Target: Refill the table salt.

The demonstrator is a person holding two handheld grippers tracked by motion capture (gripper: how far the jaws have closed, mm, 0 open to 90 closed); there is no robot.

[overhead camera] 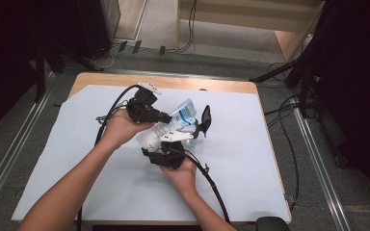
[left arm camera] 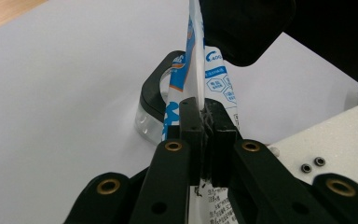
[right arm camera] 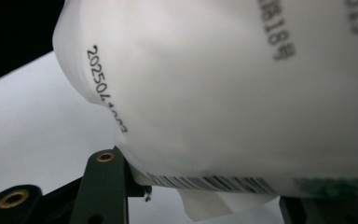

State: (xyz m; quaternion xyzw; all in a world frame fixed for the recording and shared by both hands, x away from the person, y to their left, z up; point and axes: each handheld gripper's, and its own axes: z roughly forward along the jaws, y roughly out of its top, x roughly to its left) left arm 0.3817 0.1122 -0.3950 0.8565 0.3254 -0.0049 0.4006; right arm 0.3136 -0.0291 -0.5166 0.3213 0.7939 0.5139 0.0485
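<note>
Even overhead light brightens the surface (overhead camera: 77, 159); dark edges at three and nine o'clock; right gripper view's close-up is blurred.

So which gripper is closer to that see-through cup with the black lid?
Left. The left gripper pinches the pouch with the cup just past its tips. The right gripper holds the pouch's fat white end and sits nearer the person.

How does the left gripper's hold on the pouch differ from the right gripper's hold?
The left gripper is shut tight on a thin flat edge of the pouch; the right gripper has its jaws set wide around the pouch's fat white body. The left reaches in from the side, the right from below. Both hold the same pouch above the table.
</note>
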